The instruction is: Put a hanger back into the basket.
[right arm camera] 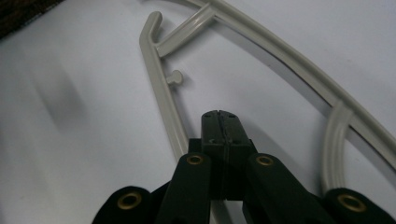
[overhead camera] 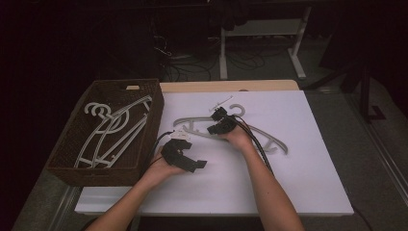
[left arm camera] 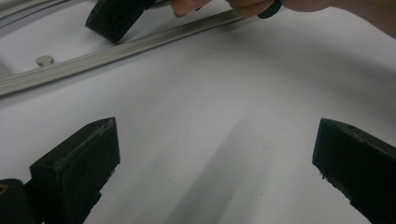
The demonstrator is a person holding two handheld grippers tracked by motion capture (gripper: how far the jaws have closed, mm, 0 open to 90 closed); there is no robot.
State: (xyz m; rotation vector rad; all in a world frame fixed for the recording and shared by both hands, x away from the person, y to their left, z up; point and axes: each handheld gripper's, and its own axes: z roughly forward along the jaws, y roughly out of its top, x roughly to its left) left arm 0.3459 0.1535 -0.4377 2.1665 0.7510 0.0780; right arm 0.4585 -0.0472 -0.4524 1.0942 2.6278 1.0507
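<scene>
A pale grey plastic hanger (overhead camera: 276,140) lies flat on the white table top (overhead camera: 298,183). My right gripper (overhead camera: 217,120) is over its middle, just below the hook. In the right gripper view its jaws (right arm camera: 219,119) are pressed together with nothing between them, and the hanger's lower bar (right arm camera: 161,93) runs beneath them. My left gripper (overhead camera: 192,153) rests low over the table beside the basket, apart from the hanger. It (left arm camera: 215,163) stands open over bare white surface, with the hanger's bar (left arm camera: 116,49) farther ahead.
A brown woven basket (overhead camera: 155,120) at the left holds several pale hangers (overhead camera: 115,130). A small pale piece (overhead camera: 221,102) lies beyond the hanger's hook. Both forearms enter from the bottom edge. Desk legs and cables stand on the floor beyond the table.
</scene>
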